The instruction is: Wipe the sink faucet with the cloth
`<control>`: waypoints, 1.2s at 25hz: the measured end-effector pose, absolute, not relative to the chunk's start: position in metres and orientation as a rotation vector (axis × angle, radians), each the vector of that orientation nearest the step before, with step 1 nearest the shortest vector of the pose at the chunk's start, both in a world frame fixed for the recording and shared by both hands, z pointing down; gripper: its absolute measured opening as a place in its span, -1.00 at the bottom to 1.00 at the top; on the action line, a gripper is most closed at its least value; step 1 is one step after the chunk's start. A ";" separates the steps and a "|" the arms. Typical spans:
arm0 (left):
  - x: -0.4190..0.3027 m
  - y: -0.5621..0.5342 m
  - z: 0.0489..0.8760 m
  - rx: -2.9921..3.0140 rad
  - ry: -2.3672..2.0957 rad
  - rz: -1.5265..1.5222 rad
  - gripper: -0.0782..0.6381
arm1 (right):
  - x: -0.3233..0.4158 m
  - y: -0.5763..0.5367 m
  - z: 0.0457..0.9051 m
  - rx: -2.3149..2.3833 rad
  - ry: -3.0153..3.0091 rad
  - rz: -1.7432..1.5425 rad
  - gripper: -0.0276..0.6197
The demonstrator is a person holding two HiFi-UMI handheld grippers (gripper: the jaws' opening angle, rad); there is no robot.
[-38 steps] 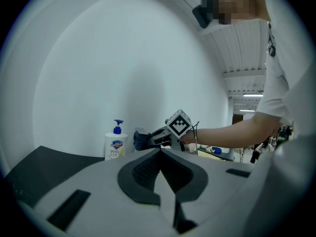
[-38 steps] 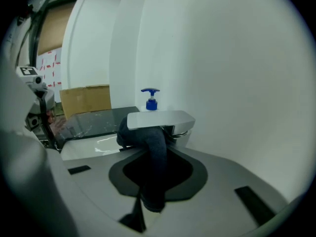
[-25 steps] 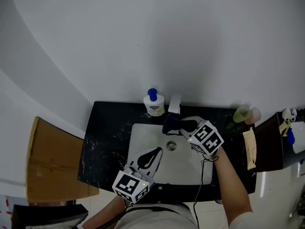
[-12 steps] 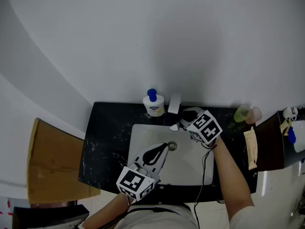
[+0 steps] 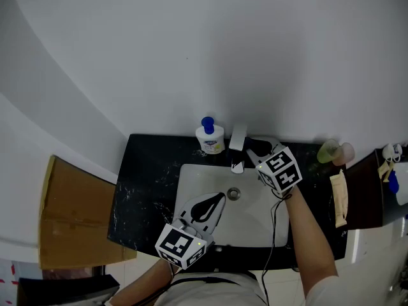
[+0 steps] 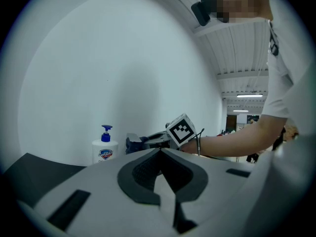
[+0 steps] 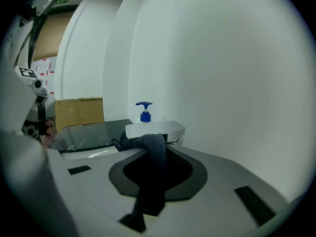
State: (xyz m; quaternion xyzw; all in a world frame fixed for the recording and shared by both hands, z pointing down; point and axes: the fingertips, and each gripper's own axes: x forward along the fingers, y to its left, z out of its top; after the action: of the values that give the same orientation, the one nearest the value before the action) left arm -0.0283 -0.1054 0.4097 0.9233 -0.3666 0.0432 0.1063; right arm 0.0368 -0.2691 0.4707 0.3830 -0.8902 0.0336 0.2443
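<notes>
The left tool [image 5: 215,203] sits low and nearly flat. Its 2 jaws are shut tight together, with nothing between them. Only a little of the left arm [image 5: 143,285] shows, close to the body. The right arm [image 5: 307,233] is stretched out far in front. The right tool [image 5: 254,150] tips down a bit, and its 2 jaws pinch a dark cloth [image 7: 156,154].

Plain white wall [image 5: 191,43] behind a black counter [image 5: 143,183], cardboard box [image 5: 70,215] at left

Soap bottle [image 5: 209,137] just left of faucet [image 5: 237,139], wall [image 5: 268,75] close behind, sink basin [image 5: 252,225] open in front
</notes>
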 end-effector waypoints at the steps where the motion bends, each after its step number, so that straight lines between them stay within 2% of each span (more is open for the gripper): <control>1: -0.029 -0.104 0.410 2.719 -1.079 0.128 -0.78 | 0.038 -0.268 0.467 1.051 -2.427 0.056 -0.72; 8: -0.031 -0.099 0.415 2.714 -1.084 0.131 -0.78 | 0.038 -0.271 0.481 1.110 -2.455 0.202 -0.72; 20: -0.037 -0.098 0.416 2.703 -1.095 0.129 -0.78 | 0.024 -0.226 0.467 0.995 -2.586 0.060 -0.73; 30: -0.041 -0.098 0.420 2.686 -1.109 0.143 -0.78 | 0.040 -0.274 0.471 1.130 -2.537 0.182 -0.73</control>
State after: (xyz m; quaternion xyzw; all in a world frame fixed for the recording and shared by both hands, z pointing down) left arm -0.0411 -0.0977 0.4200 0.9169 -0.3787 0.0488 0.1159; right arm 0.0397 -0.2737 0.4711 0.3996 -0.8969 0.0644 0.1781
